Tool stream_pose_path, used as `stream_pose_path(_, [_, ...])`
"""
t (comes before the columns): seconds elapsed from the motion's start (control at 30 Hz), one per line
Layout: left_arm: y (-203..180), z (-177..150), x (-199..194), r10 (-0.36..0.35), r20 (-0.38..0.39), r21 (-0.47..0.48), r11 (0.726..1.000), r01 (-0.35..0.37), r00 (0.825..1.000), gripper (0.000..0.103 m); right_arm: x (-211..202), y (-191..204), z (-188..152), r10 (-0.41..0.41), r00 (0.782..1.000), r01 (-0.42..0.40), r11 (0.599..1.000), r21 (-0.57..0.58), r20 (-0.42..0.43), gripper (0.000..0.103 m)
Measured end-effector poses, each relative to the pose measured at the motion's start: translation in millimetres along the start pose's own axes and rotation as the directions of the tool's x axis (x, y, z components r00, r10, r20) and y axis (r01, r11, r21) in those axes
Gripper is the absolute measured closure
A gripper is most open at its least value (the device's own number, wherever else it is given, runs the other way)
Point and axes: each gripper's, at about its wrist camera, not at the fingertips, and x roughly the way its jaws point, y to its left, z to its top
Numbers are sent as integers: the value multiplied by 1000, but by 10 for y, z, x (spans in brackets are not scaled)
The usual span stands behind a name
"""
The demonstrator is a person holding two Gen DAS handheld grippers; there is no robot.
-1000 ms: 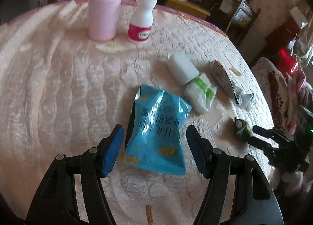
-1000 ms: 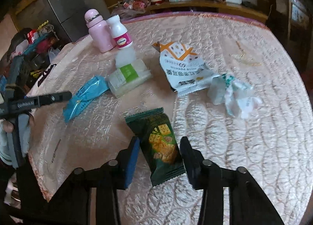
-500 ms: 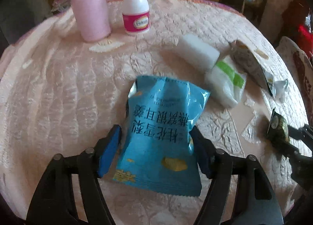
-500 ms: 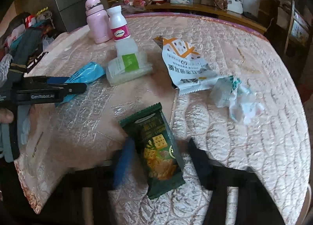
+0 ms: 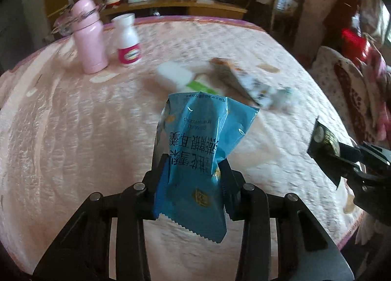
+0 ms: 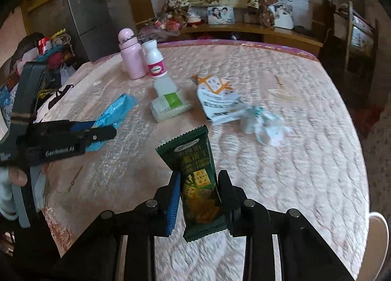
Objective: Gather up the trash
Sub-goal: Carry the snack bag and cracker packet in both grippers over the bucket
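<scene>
Blue wrapper [image 5: 195,149]: you're pinching this one in your left gripper [image 5: 193,171]. Its jaws have just been closing and now they're squeezing the crinkled lower half, with the top sticking up off the table.
Green biscuit packet [image 6: 198,178]: you're clamping it in your right gripper [image 6: 199,190]. Those jaws have just been closing too, and the pads are pressing on both sides while the packet is standing up above the tabletop.
Pink quilted table cover [image 6: 305,158]: it's lying under everything, looking pretty blurry in both views.
White and orange wrapper [image 6: 217,97]: it's sitting flat near the middle of the table, touching the crumpled white paper [image 6: 264,127] at its near corner.
Green-labelled pack [image 6: 171,105]: it's lying just beside a small clear tub [image 6: 165,85].
Pink bottle [image 6: 130,56] and white pill bottle [image 6: 155,59]: they're standing upright side by side at the far edge.
From the right wrist view: your left gripper is showing at the left with that blue wrapper poking out of it.
</scene>
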Motion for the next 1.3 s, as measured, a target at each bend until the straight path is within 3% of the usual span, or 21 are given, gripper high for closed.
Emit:
stream_pose_path(0.67, [-1415, 74, -71, -103, 44, 164, 982, 95, 994, 67, -847, -831, -562, -155, 987, 146, 975, 170, 41, 73])
stream_pose_path(1.3, [-2689, 101, 100, -225, 1, 315, 925, 214, 974, 67, -1455, -1702, -1058, -309, 951, 281, 897, 342, 27, 73])
